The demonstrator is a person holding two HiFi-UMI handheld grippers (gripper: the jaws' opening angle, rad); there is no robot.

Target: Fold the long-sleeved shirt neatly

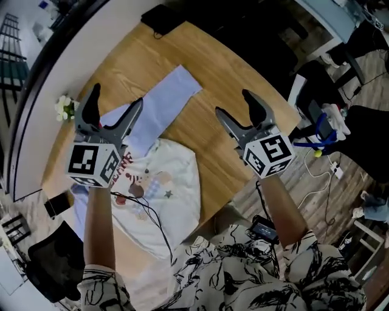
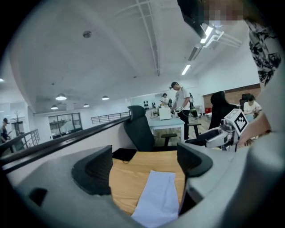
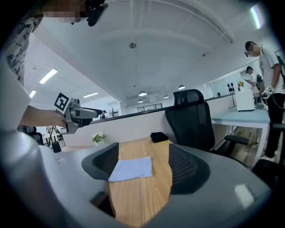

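A long-sleeved shirt [image 1: 161, 188] lies flat on the wooden table [image 1: 219, 79]: a white body with a printed picture and pale blue sleeves. One sleeve [image 1: 167, 100] stretches toward the far side; it shows in the left gripper view [image 2: 156, 200] and the right gripper view [image 3: 131, 168]. My left gripper [image 1: 115, 106] hovers open above the shirt's left shoulder, holding nothing. My right gripper [image 1: 234, 103] hangs open over bare wood to the right of the shirt, also with nothing in it.
A black pouch [image 1: 163, 18] lies at the table's far end. Small white flowers [image 1: 64, 108] stand by the left edge, a dark phone [image 1: 56, 205] near the left corner. A thin cable [image 1: 152, 218] crosses the shirt. Office chairs [image 3: 191, 118] and people stand beyond the table.
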